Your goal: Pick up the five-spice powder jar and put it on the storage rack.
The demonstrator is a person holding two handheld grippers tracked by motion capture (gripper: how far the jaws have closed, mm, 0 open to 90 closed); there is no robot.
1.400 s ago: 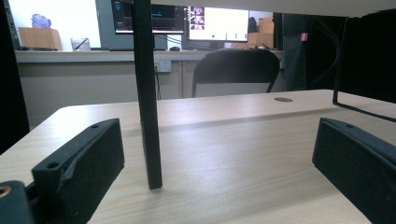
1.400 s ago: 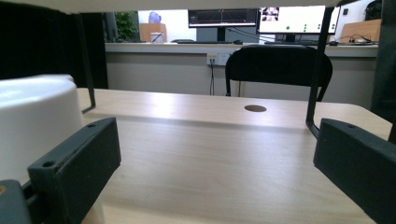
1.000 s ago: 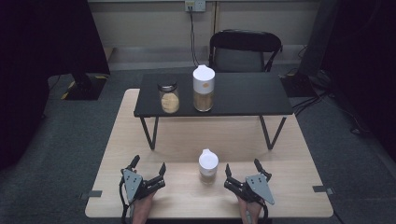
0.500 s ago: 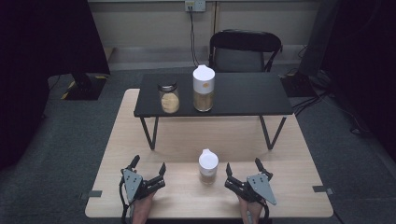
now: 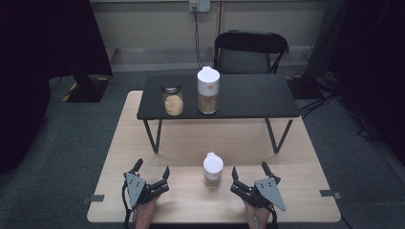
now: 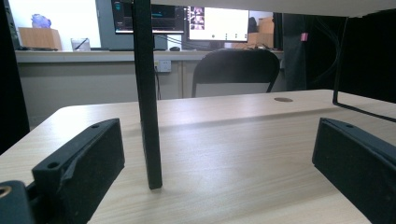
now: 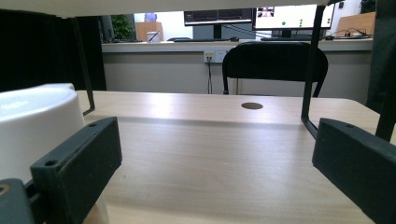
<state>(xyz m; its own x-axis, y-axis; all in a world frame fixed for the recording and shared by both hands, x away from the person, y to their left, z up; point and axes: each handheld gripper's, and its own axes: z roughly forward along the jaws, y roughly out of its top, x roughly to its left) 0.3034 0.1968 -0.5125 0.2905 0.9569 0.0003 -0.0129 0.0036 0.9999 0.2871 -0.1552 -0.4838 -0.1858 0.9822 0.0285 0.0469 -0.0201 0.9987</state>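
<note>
A small white-lidded jar (image 5: pixel 212 170) stands on the wooden table (image 5: pixel 191 143) between the left gripper (image 5: pixel 153 171) and the right gripper (image 5: pixel 248 171), touching neither; both rest with jaws spread wide and empty. Its contents appear tan, though the view is too coarse to identify them. On the black raised shelf (image 5: pixel 248 95) stand a dark-lidded jar (image 5: pixel 173 99) and a tall white-lidded canister (image 5: pixel 208 89), both holding tan material; a black chair (image 5: pixel 250 50) stands behind on grey floor.
</note>
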